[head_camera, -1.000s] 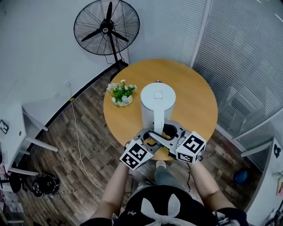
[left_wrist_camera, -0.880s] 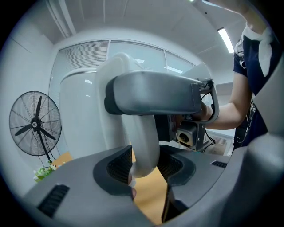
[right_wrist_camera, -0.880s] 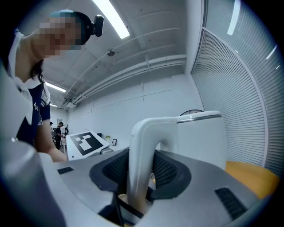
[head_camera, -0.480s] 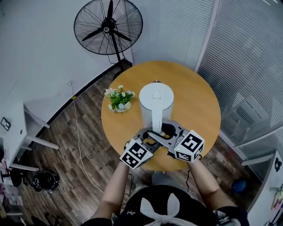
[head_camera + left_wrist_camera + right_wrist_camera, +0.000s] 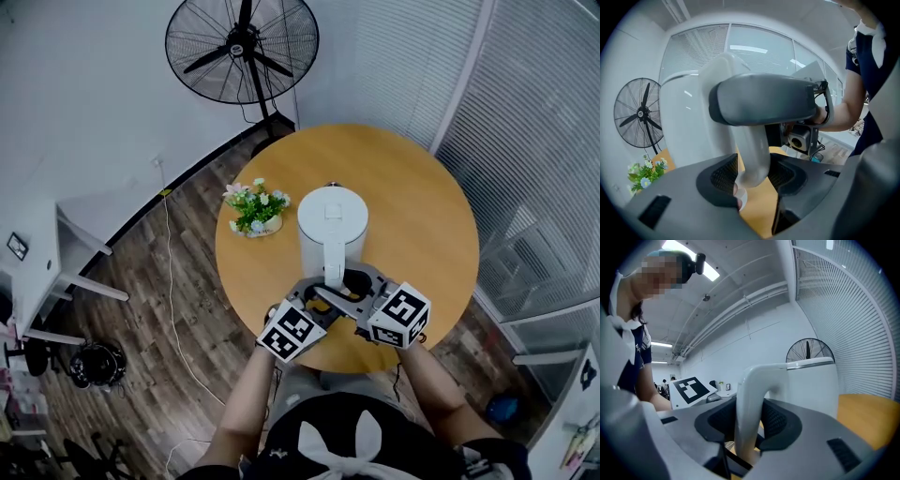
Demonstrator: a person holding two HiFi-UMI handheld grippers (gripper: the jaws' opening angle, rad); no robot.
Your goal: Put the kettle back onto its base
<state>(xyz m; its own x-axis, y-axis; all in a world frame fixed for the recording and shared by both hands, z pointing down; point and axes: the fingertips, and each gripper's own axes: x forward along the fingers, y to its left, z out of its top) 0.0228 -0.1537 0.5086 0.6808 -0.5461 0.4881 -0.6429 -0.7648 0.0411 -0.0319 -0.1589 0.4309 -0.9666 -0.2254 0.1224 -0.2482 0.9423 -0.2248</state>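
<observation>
Head view: right gripper (image 5: 351,283) clenches the kettle (image 5: 331,225) by its handle (image 5: 747,399); left gripper (image 5: 323,292) (jaws just opening) straddles that handle, released.

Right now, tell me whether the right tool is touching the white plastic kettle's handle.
Touching. The right gripper view shows the right tool closed on the white kettle handle, both dark pads pressed against its sides.

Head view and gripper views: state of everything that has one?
kettle: upright on table, lid shut.
left gripper: open, jaws have just been opening, handle between them.
right gripper: clamped on handle.
fan: blades not spinning.
flower pot: upright on table.
</observation>
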